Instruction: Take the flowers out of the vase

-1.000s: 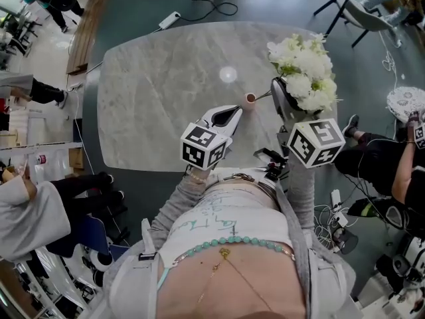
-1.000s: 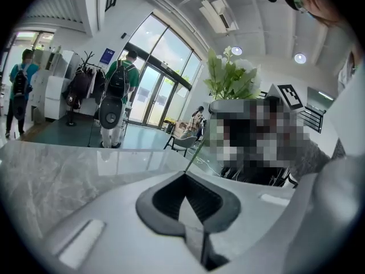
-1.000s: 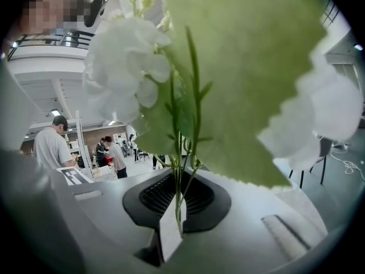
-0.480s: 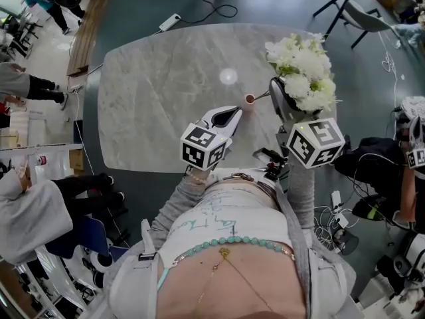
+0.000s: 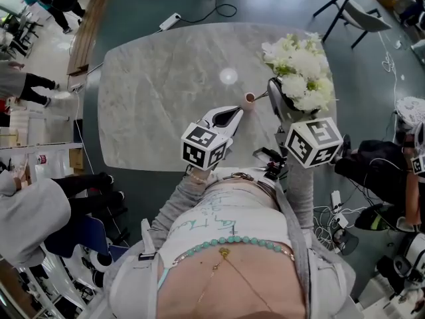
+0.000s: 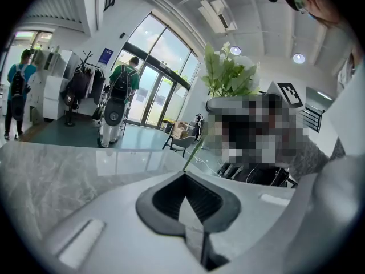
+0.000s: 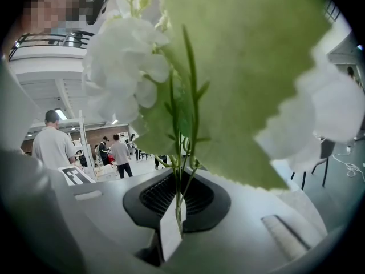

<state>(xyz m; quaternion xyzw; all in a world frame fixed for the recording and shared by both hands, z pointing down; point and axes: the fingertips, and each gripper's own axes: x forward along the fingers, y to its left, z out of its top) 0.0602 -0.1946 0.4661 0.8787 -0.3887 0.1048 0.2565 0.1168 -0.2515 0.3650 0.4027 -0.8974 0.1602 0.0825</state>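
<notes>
Flower stems (image 7: pixel 178 181) stand upright between the pads of the right gripper (image 7: pixel 177 205), whose jaws are closed on them. The thin green stalks run through the narrow slit where the pads meet. Above the jaws the stalks branch into broad green leaves and white flowers (image 5: pixel 299 78) that fill most of the right gripper view. In the head view the bunch hangs over the far right corner of the marble table (image 5: pixel 153 92), directly beyond the right gripper's tips.

The vase (image 5: pixel 250 98) is a small round-mouthed pot standing on the table right of its middle, about halfway between the far and near edges. It lies between the two grippers. One thin stalk slants from its mouth toward the right gripper; whether its end sits inside the vase cannot be told.

The left gripper (image 6: pixel 183 176) is held low over the table with its jaws closed, tips together, and no object visible between the pads. The vase is just beyond those tips, hidden behind them in the left gripper view, where only the slanting stalk shows above them.
</notes>
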